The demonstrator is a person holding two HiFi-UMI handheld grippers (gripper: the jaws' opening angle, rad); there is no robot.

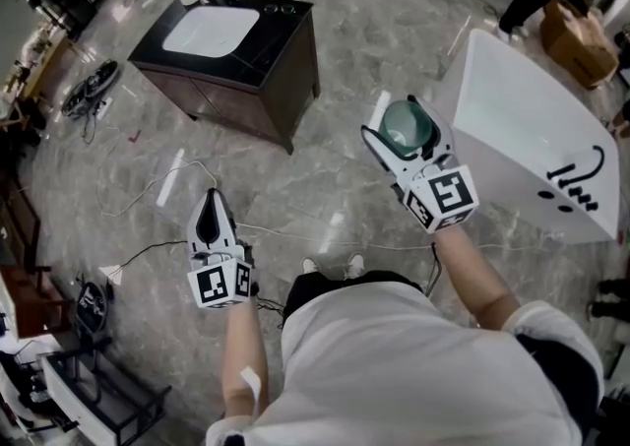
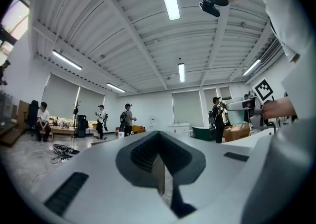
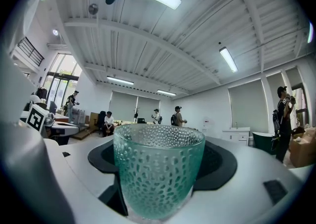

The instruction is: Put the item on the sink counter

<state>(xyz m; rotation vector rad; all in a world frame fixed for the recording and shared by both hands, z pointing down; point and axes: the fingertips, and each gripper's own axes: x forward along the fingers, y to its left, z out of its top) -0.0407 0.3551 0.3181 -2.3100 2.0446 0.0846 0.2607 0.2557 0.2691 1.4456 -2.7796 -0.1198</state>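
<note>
- The right gripper view showed a dimpled green glass (image 3: 158,168) standing upright, clamped between the jaws of the right gripper (image 1: 409,127).
- The left gripper view showed the left gripper (image 2: 159,178) with its jaws pressed together on nothing.
- Only the head view showed the sink counter (image 1: 285,29), well apart from the glass.
- A white bathtub (image 1: 522,119) stood just beside the right gripper.

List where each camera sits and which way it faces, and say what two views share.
Head view: on the person's head, facing steeply down at the floor, sink counter and bathtub; shows the torso, left gripper and right gripper.
Left gripper view: on the left gripper, tilted up at the ceiling; shows its shut, empty jaws and a sleeve.
Right gripper view: on the right gripper, tilted up too; shows its jaws shut on a green glass cup.
Shared: head and right gripper views both show the cup.
</note>
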